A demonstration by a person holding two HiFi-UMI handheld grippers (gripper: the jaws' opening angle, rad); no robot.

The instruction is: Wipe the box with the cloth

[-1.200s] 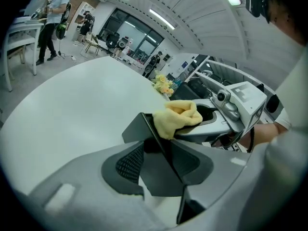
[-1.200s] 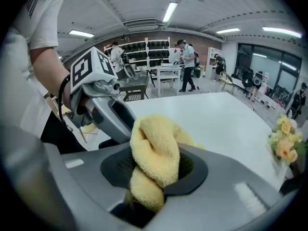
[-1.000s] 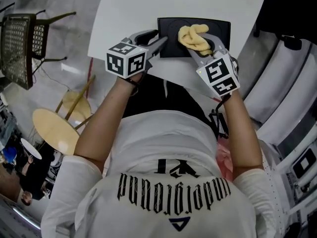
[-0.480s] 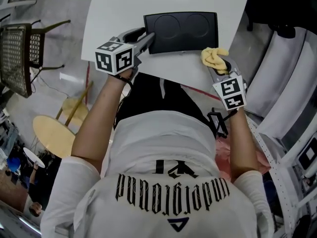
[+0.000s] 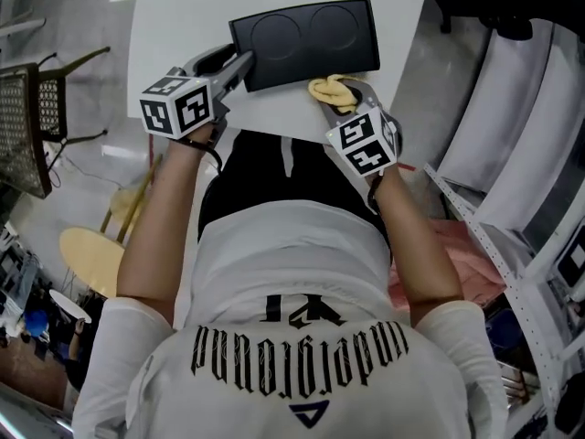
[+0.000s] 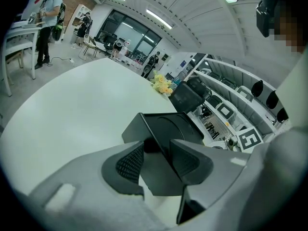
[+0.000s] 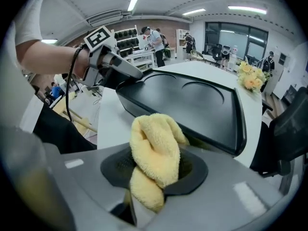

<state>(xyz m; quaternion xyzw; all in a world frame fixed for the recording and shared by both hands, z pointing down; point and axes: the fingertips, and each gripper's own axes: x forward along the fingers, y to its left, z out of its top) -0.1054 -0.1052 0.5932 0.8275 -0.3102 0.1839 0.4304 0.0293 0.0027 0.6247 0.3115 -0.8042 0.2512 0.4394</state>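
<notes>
A flat black box with two round recesses in its lid lies on the white table. My left gripper is shut on the box's near left corner; in the left gripper view the box wall sits between the two pads of that gripper. My right gripper is shut on a bunched yellow cloth, which lies against the box's near edge. In the right gripper view the cloth fills the jaws of the right gripper, touching the box rim.
A mesh chair and a round wooden stool stand on the floor to the left. White racking runs along the right. Yellow flowers sit at the table's far end. People stand in the background.
The right gripper carried the cloth off the box's lid, out past its right side, then back in against the box's near edge. The left gripper kept its hold on the box.
</notes>
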